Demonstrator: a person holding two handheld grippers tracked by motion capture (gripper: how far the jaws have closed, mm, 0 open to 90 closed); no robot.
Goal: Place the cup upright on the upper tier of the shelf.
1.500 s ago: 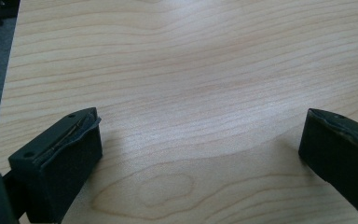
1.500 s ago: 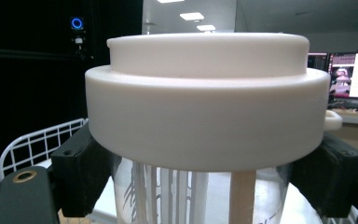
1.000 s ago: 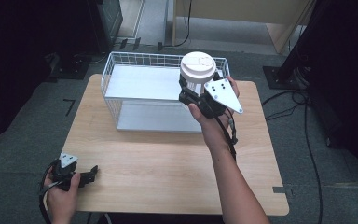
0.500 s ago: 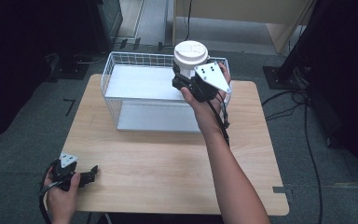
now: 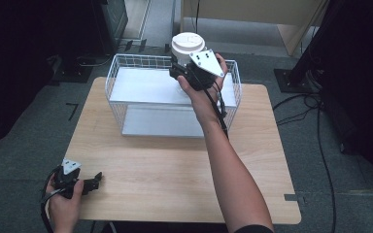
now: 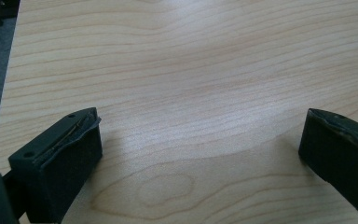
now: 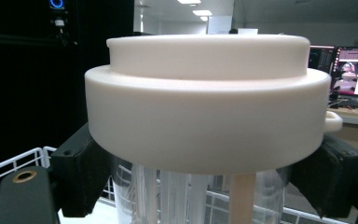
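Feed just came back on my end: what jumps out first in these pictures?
The right tongs hold a clear jar with a white lid above the far edge of the wire basket, jaws clamped just under the lid. The left tongs rest open on the bare table at its near left corner.

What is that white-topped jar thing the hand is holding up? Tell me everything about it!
The jar has a see-through, ribbed body that looks like plastic, and a thick, stepped white lid with a small tab on one side. Something pale and stick-like shows inside it. It is upright, held in the air over the far part of the white wire basket. The right gripper is shut on it, its black fingers pressing the body just under the lid.
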